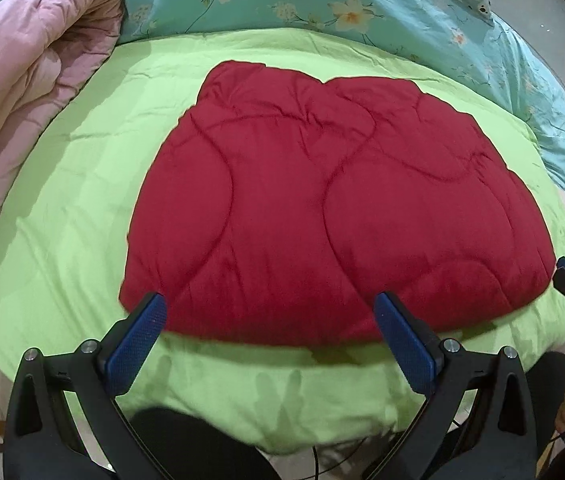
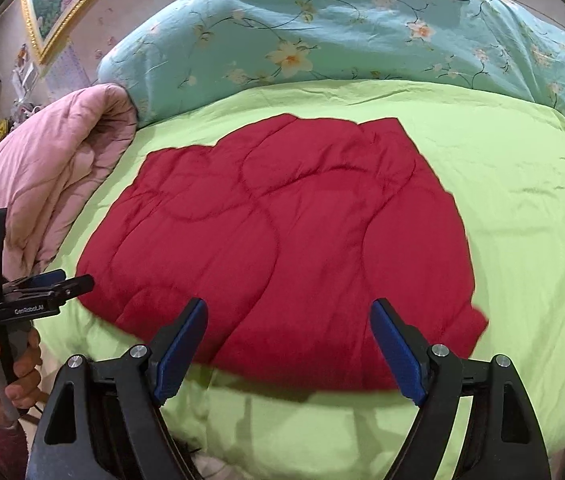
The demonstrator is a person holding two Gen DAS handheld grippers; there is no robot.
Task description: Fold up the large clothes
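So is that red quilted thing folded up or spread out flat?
Folded: the red quilted piece lies as a compact padded stack with layered far edges on the green sheet.

Black grippers [image 1: 270,316] — blue pads [image 2: 396,354], silver screws

Both views evenly lit, bright indoor light from above and behind the cameras. Soft finger-shaped shadows fall on the green sheet [image 1: 82,184] just below the near edge of the red quilt [image 1: 322,208]. No glare. Colours saturated. Strong fisheye bending: the sheet bulges like a dome, dark vignette at the corners. In the right wrist view, the quilt's near-left and near-right edges smear with motion blur; its centre stays sharp.
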